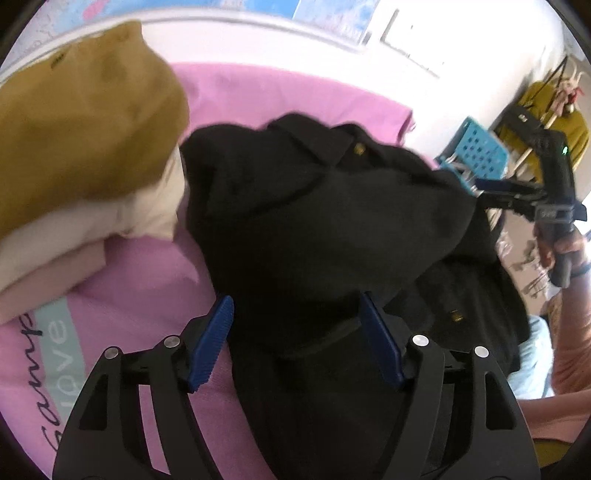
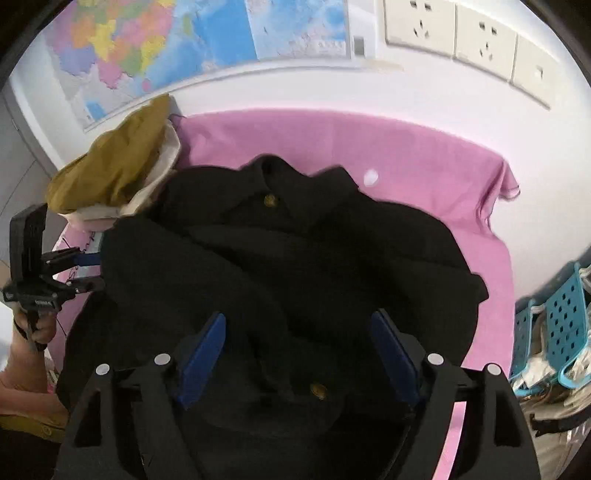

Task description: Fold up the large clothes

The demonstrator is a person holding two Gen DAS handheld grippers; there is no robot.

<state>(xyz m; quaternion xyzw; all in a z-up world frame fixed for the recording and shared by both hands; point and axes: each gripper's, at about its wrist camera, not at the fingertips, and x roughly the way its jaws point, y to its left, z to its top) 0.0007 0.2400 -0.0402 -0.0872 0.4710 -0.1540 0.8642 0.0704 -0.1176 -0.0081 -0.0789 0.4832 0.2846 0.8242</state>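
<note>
A black coat with a collar and gold buttons lies bunched on the pink cloth that covers the table. In the left wrist view the coat fills the middle, and my left gripper hovers open over its near part with the blue pads wide apart and clear of the fabric. The right wrist view shows that left gripper at the coat's left edge. My right gripper stands open above the coat's front hem. In the left wrist view the right gripper sits at the coat's right edge.
A stack of folded clothes with a mustard piece on top sits at the back left, touching the coat. A blue perforated basket stands off the table's right side. A wall map and sockets are behind.
</note>
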